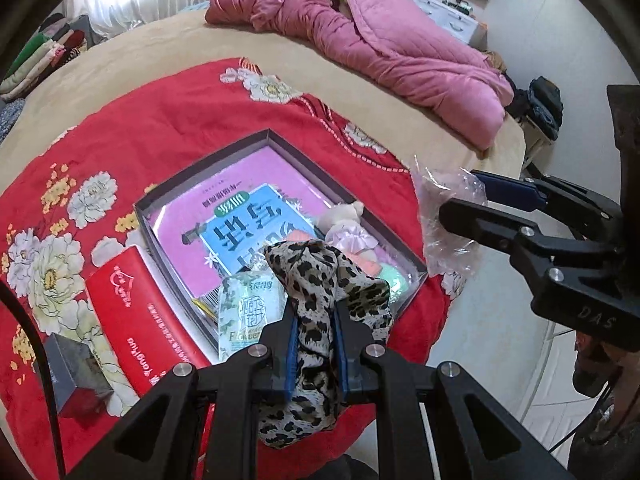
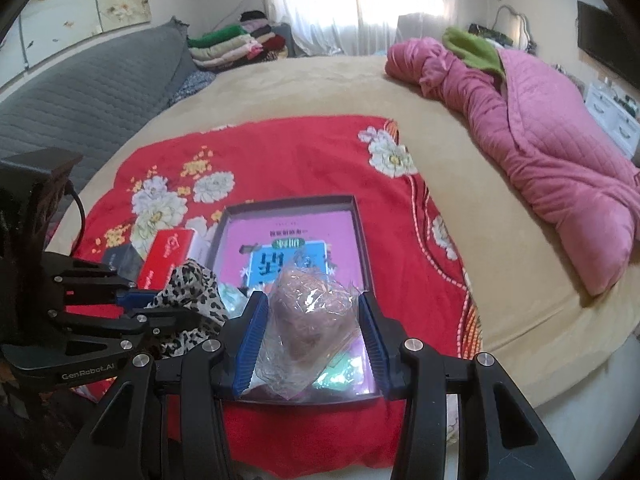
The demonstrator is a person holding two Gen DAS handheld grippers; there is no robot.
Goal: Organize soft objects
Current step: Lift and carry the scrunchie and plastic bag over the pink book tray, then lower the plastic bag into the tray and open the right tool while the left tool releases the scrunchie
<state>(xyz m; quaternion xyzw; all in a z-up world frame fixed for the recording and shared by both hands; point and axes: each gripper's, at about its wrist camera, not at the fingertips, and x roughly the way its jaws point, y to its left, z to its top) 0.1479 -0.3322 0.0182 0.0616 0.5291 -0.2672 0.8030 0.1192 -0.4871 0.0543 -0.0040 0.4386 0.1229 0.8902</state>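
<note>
Bed (image 1: 168, 36): leopard cloth (image 1: 320, 280) between left tool (image 1: 314, 344).

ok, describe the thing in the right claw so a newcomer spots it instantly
On the bed, find the red floral blanket with the shallow open box. Above the box's near end, the right claw grips a crinkly clear plastic bag of pinkish-brown stuff, unlike the leopard-print cloth beside it.

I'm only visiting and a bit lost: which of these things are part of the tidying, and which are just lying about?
Part of the job:
- leopard-print cloth, clamped in the left gripper
- clear bag with a pinkish bundle, between the right gripper pads
- open box, with a small plush toy

Lying about:
- pink quilt
- red case
- folded clothes stack
</note>
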